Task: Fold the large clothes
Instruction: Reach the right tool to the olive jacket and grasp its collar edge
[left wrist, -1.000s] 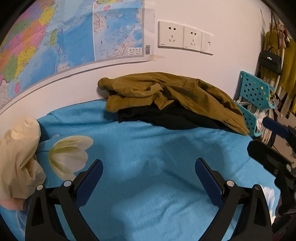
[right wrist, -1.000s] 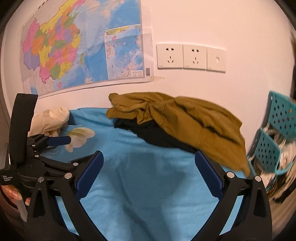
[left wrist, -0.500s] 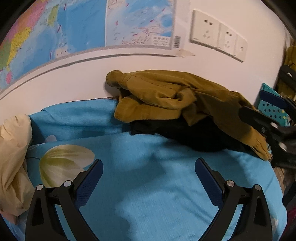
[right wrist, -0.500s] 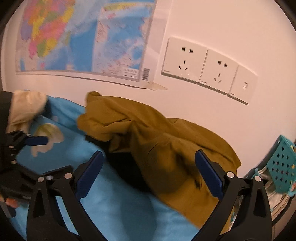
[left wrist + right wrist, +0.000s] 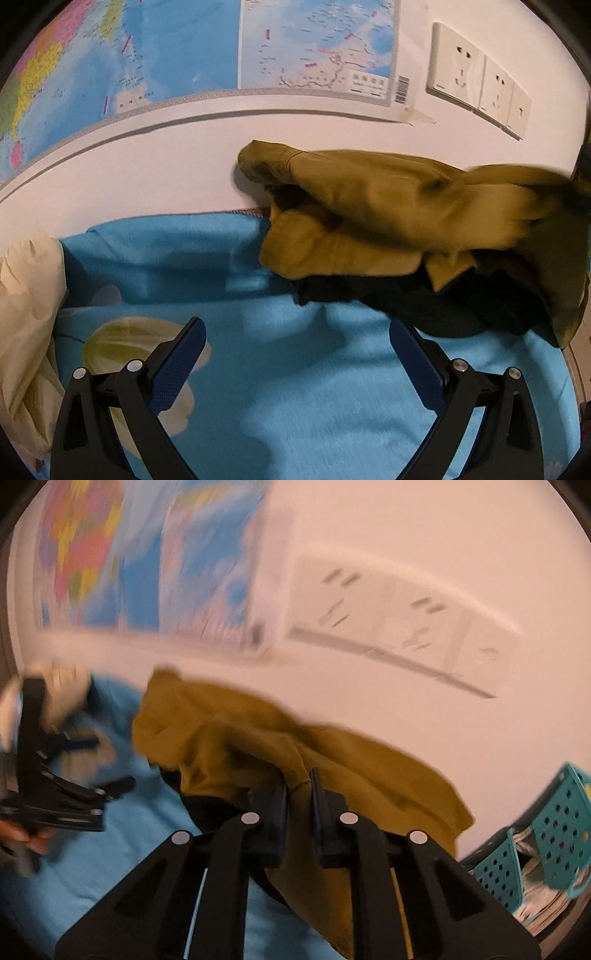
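Note:
An olive-brown jacket (image 5: 369,206) lies crumpled on a black garment (image 5: 406,299) at the far side of the bed, against the wall. In the right wrist view my right gripper (image 5: 299,781) is closing its jaws. A fold of the jacket (image 5: 240,738) is pinched between the pads and pulled up from the pile. The black garment (image 5: 207,808) shows just below. My left gripper (image 5: 295,326) stands open over the bare blue sheet, short of the jacket and holding nothing. It also appears, blurred, at the left (image 5: 55,794) with a hand on it.
The bed has a blue sheet (image 5: 295,406) with a pale flower print. A cream cloth (image 5: 26,314) is bunched at the left edge. A wall map (image 5: 147,55) and sockets (image 5: 480,85) are behind. Teal perforated baskets (image 5: 546,834) stand right of the bed.
My right gripper moved in to the jacket and went from wide open to closed on a fold of it. The left gripper came closer to the wall and stayed open.

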A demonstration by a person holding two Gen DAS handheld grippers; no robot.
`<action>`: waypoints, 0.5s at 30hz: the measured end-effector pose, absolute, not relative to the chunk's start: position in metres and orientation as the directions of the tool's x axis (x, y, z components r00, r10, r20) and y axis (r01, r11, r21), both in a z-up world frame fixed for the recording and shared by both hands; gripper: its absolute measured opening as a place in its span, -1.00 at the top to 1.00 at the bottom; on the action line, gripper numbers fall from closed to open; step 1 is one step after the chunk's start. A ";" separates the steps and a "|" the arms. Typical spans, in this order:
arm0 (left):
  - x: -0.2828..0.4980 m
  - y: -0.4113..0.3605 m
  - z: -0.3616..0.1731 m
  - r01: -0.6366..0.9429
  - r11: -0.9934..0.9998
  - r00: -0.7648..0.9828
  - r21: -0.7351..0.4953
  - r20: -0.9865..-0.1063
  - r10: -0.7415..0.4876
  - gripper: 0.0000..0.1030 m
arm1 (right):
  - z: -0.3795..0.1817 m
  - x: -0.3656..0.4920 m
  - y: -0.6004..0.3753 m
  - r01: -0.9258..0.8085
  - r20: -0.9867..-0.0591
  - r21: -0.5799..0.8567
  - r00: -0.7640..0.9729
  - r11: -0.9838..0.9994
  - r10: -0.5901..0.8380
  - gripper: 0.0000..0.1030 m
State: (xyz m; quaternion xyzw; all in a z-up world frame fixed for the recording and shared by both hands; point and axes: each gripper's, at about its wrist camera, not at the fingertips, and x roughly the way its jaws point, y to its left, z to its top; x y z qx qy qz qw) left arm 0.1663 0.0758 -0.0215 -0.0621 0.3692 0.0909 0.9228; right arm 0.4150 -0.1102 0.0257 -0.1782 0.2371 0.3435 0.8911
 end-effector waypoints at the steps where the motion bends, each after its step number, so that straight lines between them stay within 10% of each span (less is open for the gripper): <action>1: 0.167 0.080 -0.021 -0.216 0.975 0.713 -0.050 -0.690 0.123 -0.87 | 0.029 0.419 -0.119 -0.699 -0.559 -0.125 0.636 0.704 0.531 0.77; 9: 0.196 0.095 -0.015 -0.219 0.975 0.730 -0.050 -0.671 0.129 -0.87 | 0.015 0.377 -0.087 -0.744 -0.573 -0.322 0.646 0.585 0.505 -0.61; 15: 0.201 0.100 -0.010 -0.200 0.979 0.746 -0.045 -0.655 0.122 -0.87 | -0.038 0.348 -0.005 -0.784 -0.615 -0.526 0.619 0.330 0.489 -0.71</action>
